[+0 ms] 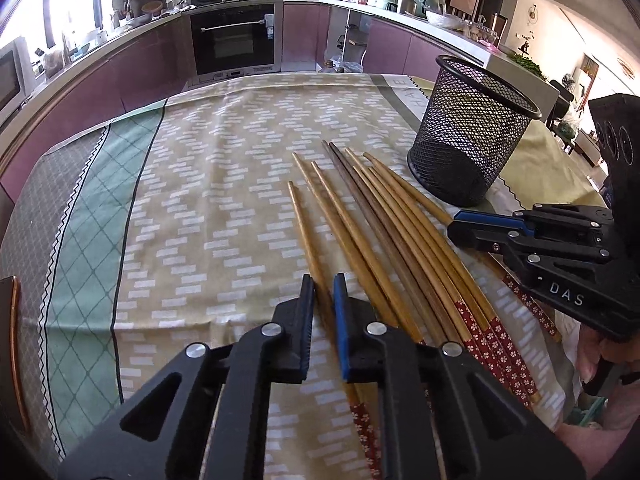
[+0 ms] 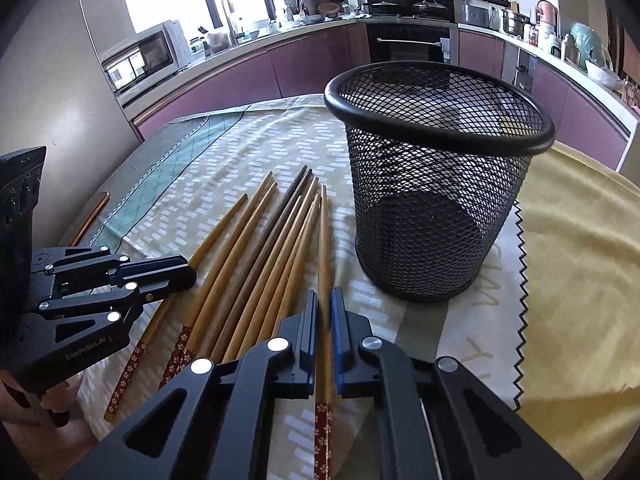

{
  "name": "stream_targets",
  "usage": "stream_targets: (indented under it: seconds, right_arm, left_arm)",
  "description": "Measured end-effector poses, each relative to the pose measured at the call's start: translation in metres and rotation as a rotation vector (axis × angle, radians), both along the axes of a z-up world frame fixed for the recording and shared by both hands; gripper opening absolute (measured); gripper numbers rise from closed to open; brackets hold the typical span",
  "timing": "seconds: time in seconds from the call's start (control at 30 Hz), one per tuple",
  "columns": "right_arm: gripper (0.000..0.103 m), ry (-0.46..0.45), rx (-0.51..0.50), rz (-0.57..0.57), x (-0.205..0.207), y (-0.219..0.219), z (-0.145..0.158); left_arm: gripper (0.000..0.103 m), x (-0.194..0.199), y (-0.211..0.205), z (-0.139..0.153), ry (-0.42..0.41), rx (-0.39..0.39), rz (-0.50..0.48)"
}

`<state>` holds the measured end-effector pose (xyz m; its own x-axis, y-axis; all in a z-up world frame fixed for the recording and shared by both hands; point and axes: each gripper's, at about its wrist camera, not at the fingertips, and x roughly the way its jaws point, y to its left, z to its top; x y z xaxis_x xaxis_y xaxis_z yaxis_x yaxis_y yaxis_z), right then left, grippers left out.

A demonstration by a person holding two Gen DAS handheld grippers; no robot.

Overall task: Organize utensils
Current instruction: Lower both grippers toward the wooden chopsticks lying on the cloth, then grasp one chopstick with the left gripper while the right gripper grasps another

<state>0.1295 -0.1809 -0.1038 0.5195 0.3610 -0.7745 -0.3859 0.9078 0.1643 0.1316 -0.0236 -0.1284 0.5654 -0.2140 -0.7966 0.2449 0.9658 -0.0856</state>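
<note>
Several wooden chopsticks (image 1: 380, 232) with red flowered ends lie fanned on the tablecloth, also seen in the right wrist view (image 2: 260, 248). My left gripper (image 1: 323, 284) is shut on the leftmost chopstick (image 1: 304, 232), which runs between its pads. My right gripper (image 2: 325, 296) is shut on the rightmost chopstick (image 2: 323, 232). Each gripper shows in the other's view: the right gripper (image 1: 456, 226) at the fan's right edge, the left gripper (image 2: 188, 270) at its left edge. A black mesh cup (image 1: 460, 136) stands upright just beyond the chopsticks, to the right (image 2: 432, 184). It looks empty.
The patterned tablecloth (image 1: 208, 184) covers the table, with a yellow cloth (image 2: 580, 240) to the right of the cup. A thin brown object (image 2: 92, 216) lies at the table's left edge. Kitchen counters and an oven stand behind. A hand (image 1: 600, 352) grips the right gripper's handle.
</note>
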Motion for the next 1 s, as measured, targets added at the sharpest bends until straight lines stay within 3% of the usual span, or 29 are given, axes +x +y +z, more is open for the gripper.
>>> stream_targets:
  seconds: [0.33, 1.0]
  right_arm:
    - [0.006, -0.074, 0.114, 0.045, -0.021, -0.015, 0.033]
    - [0.006, -0.333, 0.272, 0.034, -0.031, -0.059, 0.126]
  left_arm:
    - [0.008, -0.014, 0.014, 0.027, -0.055, -0.054, 0.005]
    - [0.008, -0.044, 0.014, 0.161, -0.34, -0.273, -0.116]
